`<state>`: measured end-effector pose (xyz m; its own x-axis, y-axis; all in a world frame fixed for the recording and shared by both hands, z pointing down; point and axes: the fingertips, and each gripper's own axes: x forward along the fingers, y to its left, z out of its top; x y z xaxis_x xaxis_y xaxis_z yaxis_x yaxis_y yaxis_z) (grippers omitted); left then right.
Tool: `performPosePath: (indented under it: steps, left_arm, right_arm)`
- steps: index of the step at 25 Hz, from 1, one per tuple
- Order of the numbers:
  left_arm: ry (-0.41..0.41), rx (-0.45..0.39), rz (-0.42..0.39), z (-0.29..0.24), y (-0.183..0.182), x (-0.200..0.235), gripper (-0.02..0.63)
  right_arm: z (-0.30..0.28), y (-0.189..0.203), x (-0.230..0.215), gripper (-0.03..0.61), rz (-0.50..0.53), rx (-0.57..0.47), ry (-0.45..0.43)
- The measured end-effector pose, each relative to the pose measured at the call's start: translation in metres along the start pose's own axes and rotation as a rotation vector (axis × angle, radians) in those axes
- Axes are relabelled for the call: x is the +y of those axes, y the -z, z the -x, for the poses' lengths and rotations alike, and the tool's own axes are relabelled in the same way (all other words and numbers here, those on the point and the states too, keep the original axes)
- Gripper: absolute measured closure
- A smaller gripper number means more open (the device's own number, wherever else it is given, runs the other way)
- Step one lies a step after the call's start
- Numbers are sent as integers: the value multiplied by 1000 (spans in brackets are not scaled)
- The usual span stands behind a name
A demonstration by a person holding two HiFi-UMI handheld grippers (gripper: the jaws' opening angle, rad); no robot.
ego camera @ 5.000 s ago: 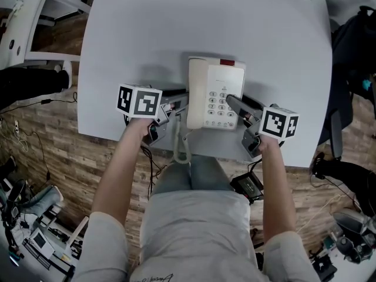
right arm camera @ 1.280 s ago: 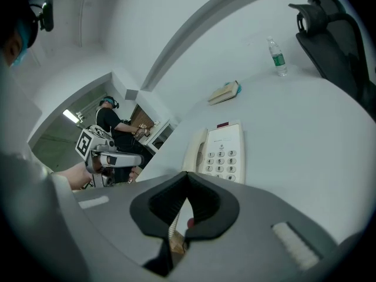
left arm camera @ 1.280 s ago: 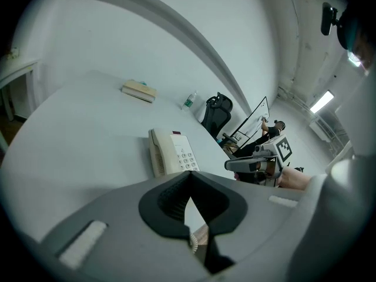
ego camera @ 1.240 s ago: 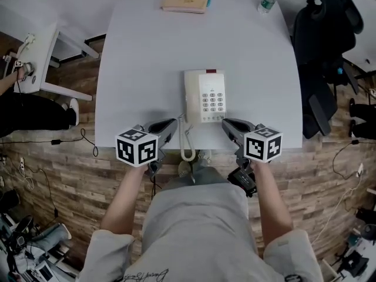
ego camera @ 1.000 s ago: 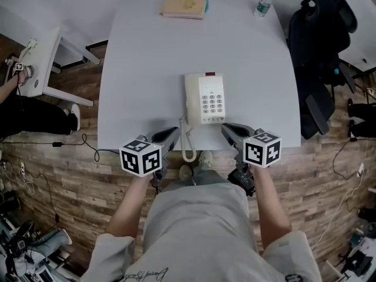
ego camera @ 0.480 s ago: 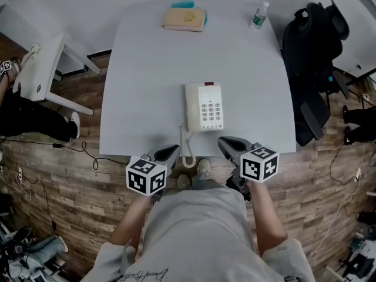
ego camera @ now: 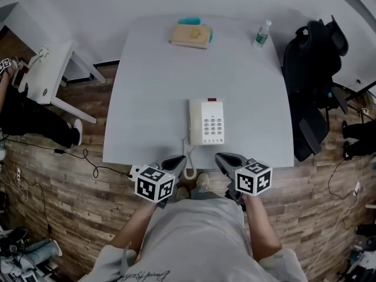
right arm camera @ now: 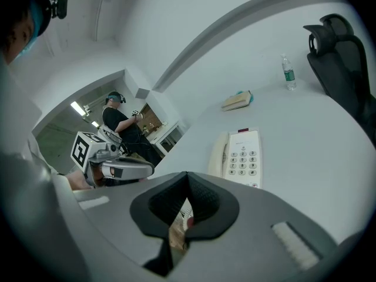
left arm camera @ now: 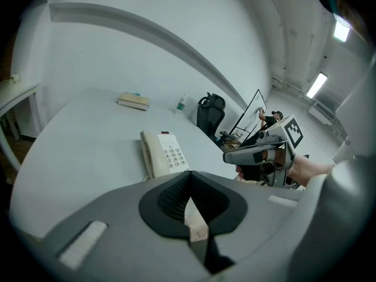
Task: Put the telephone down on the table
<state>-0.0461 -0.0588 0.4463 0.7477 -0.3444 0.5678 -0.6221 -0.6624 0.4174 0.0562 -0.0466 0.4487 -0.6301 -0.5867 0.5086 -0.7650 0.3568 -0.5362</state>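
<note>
White telephone (ego camera: pixel 207 121) lies flat near worktop (ego camera: pixel 147 87) front edge, open surface around. I hold left gripper (ego camera: pixel 178 160) and right gripper (ego camera: pixel 221 157) off-edge, fingers pressed together. Cord (ego camera: pixel 188 169) end hidden.

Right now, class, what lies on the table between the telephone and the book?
Nothing: the head view shows bare tabletop between the telephone and the book.

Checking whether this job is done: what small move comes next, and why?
Probably none on the telephone: it lies flat on the table, and the left tongs and right tongs are shut, empty and off it. Just let them rest.
</note>
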Motion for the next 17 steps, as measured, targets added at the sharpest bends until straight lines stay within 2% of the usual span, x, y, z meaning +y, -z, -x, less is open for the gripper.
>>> performPosePath:
  steps: [10,17]
  left_arm:
    - [-11,-39,20,0,-13,4,596]
    - [27,-46,88,-2,-13,4,595]
  right_arm:
    - [3,-3,-7,574,7,2,7]
    - [-3,-3,-3,573,15,16,-4]
